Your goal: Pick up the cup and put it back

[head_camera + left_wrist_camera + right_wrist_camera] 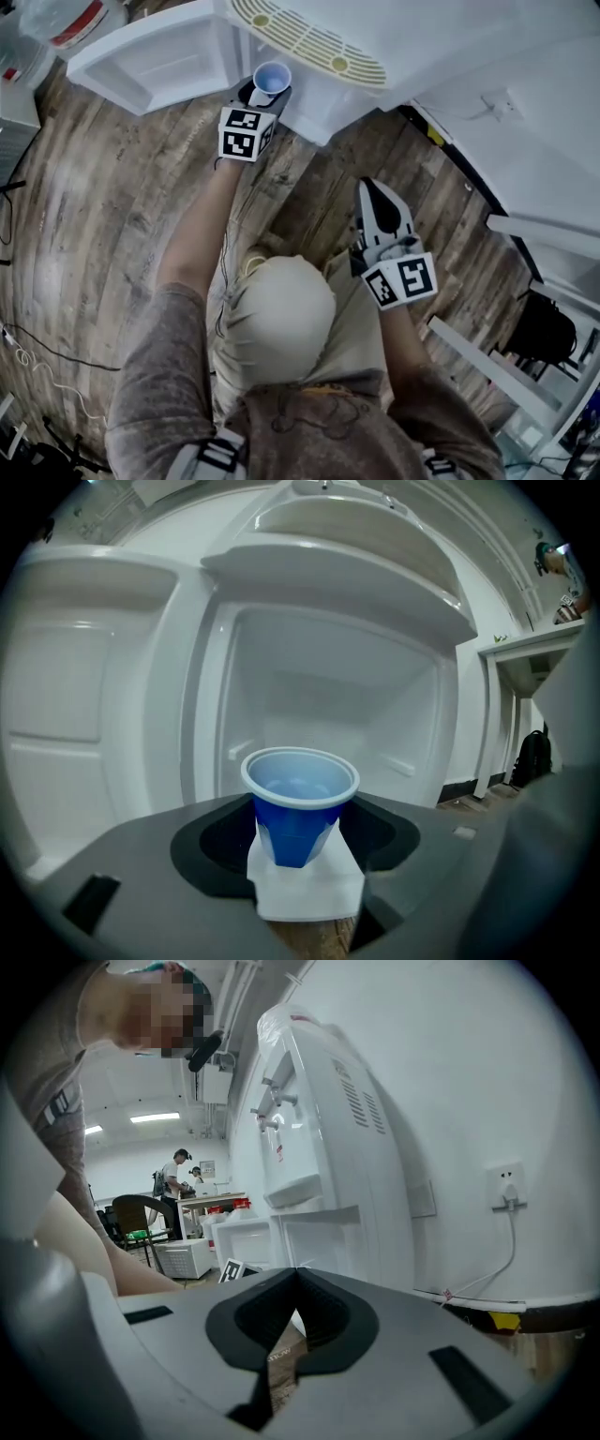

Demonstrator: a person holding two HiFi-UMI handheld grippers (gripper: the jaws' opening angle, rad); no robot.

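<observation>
The left arm reaches far forward, and the left gripper (267, 96) is clamped on the upright blue cup (298, 803) at the mouth of the open white cabinet (328, 682). Its door (141, 56) swings wide at left. The right gripper (292, 1277) is nearer, at right, jaws closed on nothing above the wood floor (122, 187).

Probably an office or lab workroom: water dispenser (309, 1119), ceiling strip lights (155, 1117), people (178, 1174) at a desk (214, 1200).

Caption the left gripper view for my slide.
Left gripper holds a blue cup before an open white cabinet.
</observation>
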